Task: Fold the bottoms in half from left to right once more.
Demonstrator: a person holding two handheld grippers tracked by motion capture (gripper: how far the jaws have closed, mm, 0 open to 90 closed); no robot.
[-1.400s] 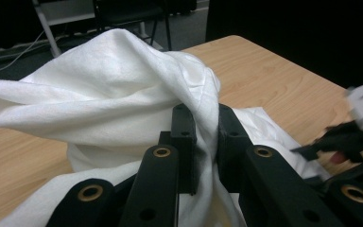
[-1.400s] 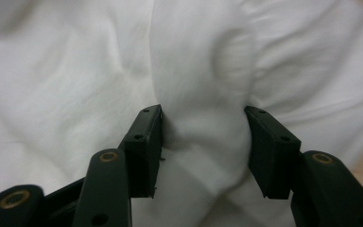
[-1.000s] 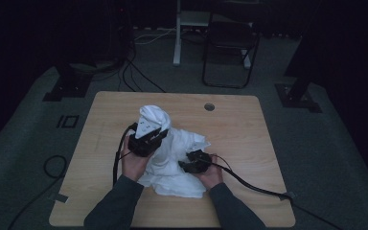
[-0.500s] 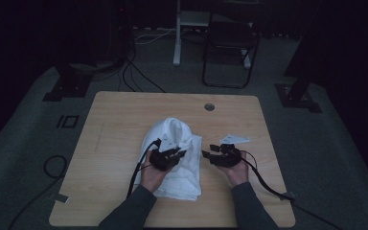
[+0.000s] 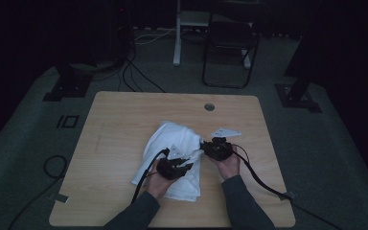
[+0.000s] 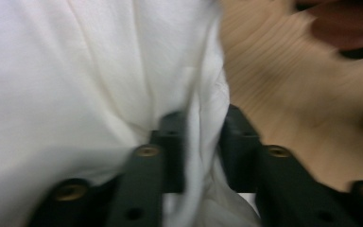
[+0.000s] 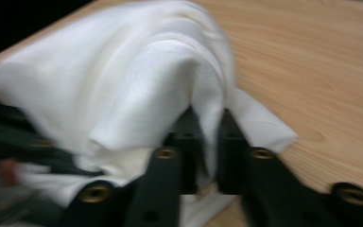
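A soft white cloth, bunched up in thick folds, lay on the light wooden table, near the middle and a bit toward the person's side. The round hole in the table top was well beyond the cloth, on the far side. The work in hand looked like folding the cloth, and this step seemed to be a change of grip. The left gripper sat on top of the near part of the cloth. Its jaws had just been opening, and they stood a little way apart with a fold of cloth running up between them. The pads did not seem to press on that fold, so the cloth looked loose there. The right gripper was at the right edge of the cloth, on the side below the hole. Its jaws had just been closing, and they pinched a thin edge of the cloth tight between them. A little corner of cloth poked out past them onto the bare wood. The next move probably called for the left gripper to find a new edge and close on it firmly. Then both hands could lift and pull the cloth flat. If the right gripper pulled too early, the cloth might just drag in a heap.
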